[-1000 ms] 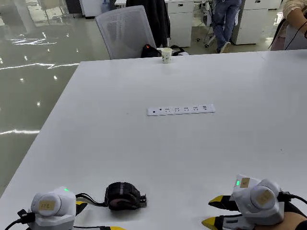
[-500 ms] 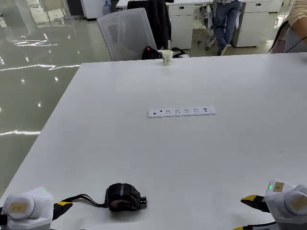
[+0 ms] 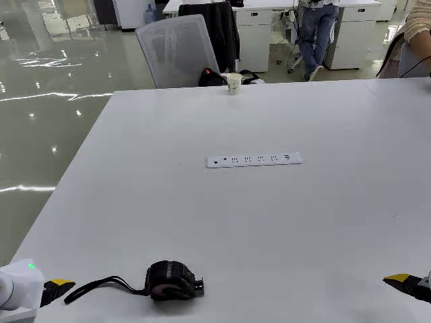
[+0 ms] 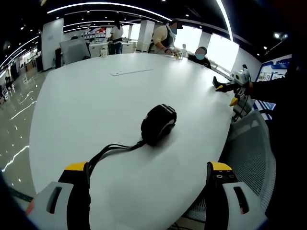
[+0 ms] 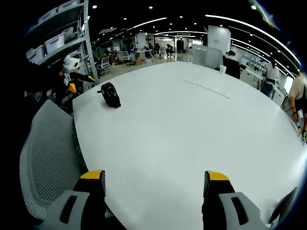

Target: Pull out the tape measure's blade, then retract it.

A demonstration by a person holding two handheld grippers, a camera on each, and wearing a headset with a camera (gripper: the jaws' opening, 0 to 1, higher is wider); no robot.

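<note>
Here is the tape measure (image 3: 172, 280), lying on the near edge of the white worktop (image 3: 303, 215), towards the person's left. It is a compact black case, rounded like a puck, with a duller pinkish disc on the side facing the head view. The left gripper view shows it standing on its edge, with a pale curved band gleaming around the side. A black wrist strap (image 3: 101, 286) trails from the case and loops off to the left. The blade is wound in, and nothing runs across the worktop from the case's mouth.

The left hand-held gripper (image 4: 148, 168) sits low at the worktop's near corner. Its yellow-tipped jaws are spread wide, with the tape measure ahead of them and clear of both. The strap's loop ends just beside one jaw tip; whether it touches, I cannot tell.

Over on the far side, the right hand-held gripper (image 5: 154, 175) is also gaping, holding nothing, well apart from the tape measure.

Mid-worktop lies a white power strip (image 3: 254, 159), and at the far edge stands a paper cup (image 3: 234, 83).
</note>
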